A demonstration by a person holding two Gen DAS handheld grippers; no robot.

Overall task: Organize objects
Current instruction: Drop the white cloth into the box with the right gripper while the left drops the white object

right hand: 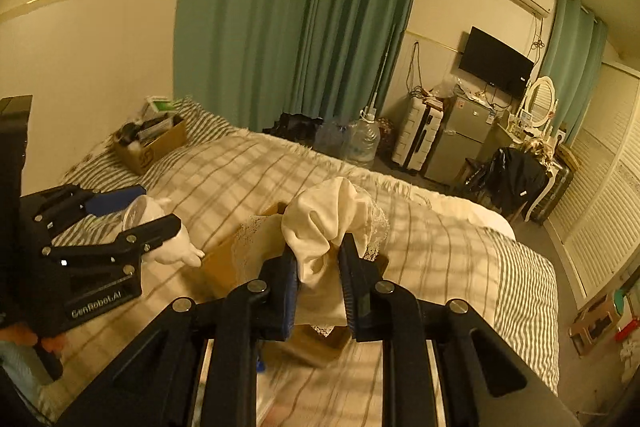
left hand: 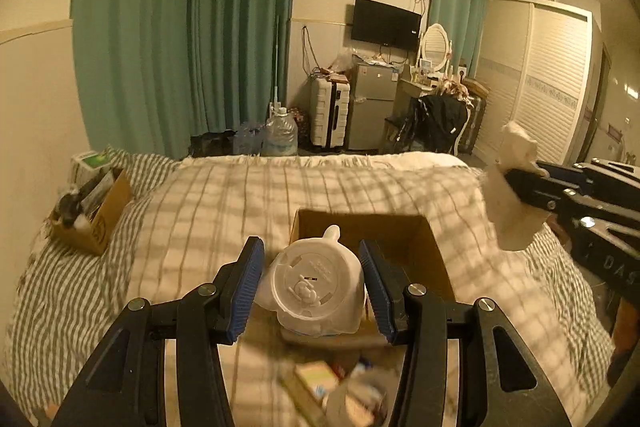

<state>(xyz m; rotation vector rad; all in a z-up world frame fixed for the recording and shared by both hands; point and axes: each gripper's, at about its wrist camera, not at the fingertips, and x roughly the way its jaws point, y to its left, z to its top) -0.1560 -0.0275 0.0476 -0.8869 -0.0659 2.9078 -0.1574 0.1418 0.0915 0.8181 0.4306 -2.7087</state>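
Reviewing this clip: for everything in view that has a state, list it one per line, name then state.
left gripper: shut on white plastic figure, above near box.
white plastic figure: held, base toward camera.
right gripper: shut on cream cloth.
cream cloth: bunched, lifted, lace edge hanging.
near cardboard box: open, on the bed.
far cardboard box: open, holding items.
green curtains: drawn.
wall TV: off.

Beyond my bed (left hand: 320,187), green curtains (left hand: 188,27) hang far left; a television (left hand: 386,23), fridge (left hand: 370,107) and white wardrobe (left hand: 552,75) stand far right.
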